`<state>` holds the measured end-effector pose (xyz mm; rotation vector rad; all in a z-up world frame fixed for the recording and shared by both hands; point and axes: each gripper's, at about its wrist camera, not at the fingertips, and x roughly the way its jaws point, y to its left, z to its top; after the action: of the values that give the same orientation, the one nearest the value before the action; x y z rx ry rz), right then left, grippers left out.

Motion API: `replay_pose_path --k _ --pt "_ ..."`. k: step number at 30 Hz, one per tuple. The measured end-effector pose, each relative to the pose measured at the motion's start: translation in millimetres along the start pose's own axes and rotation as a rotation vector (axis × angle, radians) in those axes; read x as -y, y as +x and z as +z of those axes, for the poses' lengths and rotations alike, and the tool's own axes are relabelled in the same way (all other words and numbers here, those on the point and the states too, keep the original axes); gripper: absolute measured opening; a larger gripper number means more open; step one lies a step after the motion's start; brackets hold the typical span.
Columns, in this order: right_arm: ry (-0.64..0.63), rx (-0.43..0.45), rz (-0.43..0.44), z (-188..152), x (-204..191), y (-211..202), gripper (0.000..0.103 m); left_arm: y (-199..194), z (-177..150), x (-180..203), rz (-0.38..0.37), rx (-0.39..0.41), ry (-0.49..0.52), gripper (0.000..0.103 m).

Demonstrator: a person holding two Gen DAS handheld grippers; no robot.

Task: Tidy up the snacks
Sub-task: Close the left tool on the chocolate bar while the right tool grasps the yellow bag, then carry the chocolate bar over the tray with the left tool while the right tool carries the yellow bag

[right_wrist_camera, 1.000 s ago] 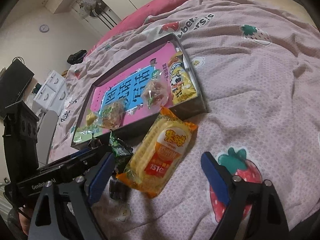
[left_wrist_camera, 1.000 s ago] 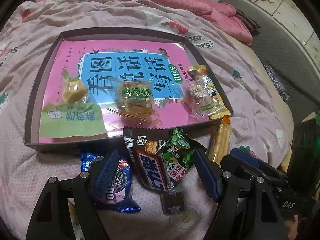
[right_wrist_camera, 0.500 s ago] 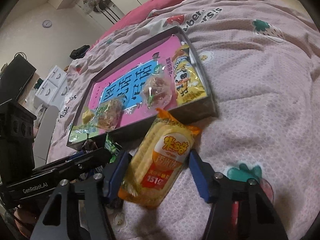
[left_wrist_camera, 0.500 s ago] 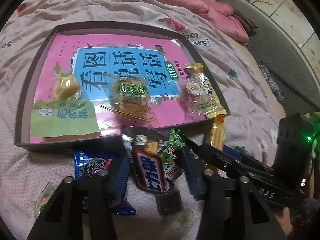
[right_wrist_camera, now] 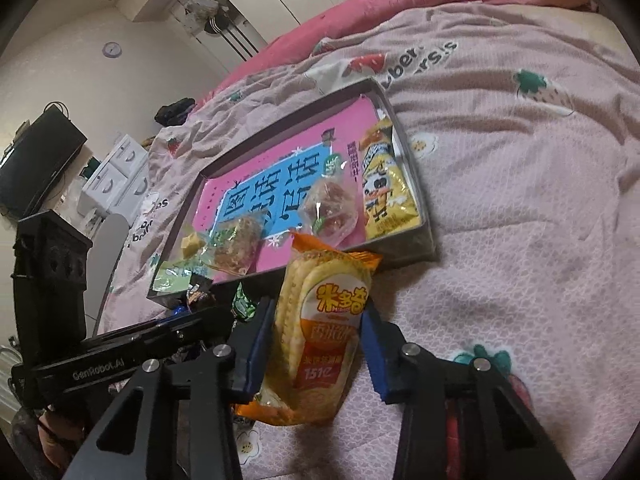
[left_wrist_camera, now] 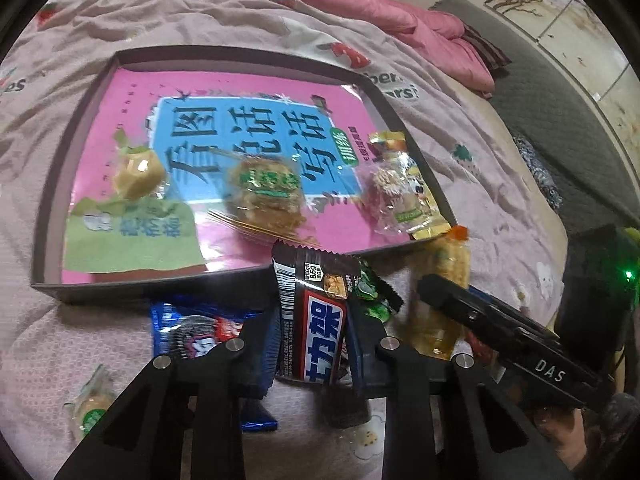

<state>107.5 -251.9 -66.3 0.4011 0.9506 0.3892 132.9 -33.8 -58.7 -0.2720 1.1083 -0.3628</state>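
Pink strawberry-print bedding [right_wrist_camera: 520,208] serves as the work surface, with a shallow tray [left_wrist_camera: 56,184] lying on it as the landmark for everything else.

Just in front of the tray's near wall, the left gripper [left_wrist_camera: 312,344] has its blue pads pinched tight on a dark chocolate bar [left_wrist_camera: 316,320], gripped across its narrow width, probably so the long wrapper can be lifted flat over the wall. Beside it, the right gripper [right_wrist_camera: 316,344] straddles a yellow rice-cracker pack [right_wrist_camera: 324,332] whose far end leans on the tray's near wall; its jaws are closing, with the pack between them and the pads at or nearly at its sides.

Inside the tray, on a pink book cover [left_wrist_camera: 240,92] that lines its floor, three clear-wrapped snacks sit in a row along the near side: a pale cake [left_wrist_camera: 136,172], a crispy biscuit [left_wrist_camera: 264,192] and a puffed bar [left_wrist_camera: 392,192]. That row suggests the two gripped packs are headed there too.

Still outside the tray, near its front wall, lie a blue cookie packet [left_wrist_camera: 192,332], a green sachet [left_wrist_camera: 372,292] and a small wrapped pastry [left_wrist_camera: 90,404].

Beyond the tray, a pink quilt [left_wrist_camera: 360,4] is bunched up; a white drawer unit [right_wrist_camera: 116,176] and a wall clock [right_wrist_camera: 111,49] stand against the wall.
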Motion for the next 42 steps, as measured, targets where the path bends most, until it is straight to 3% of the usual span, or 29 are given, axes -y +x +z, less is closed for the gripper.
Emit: replay_pose_path --k 18,42 --pt "-0.083 0.066 -0.015 2.9 -9.9 -22.1 0.040 -19.8 -1.3 7.0 0.011 0.038 0.018 0.029" --pt "-0.231 0.198 -0.027 9.0 -35.0 -55.2 0.040 -74.5 7.5 15.6 0.027 0.171 0.025 0.029"
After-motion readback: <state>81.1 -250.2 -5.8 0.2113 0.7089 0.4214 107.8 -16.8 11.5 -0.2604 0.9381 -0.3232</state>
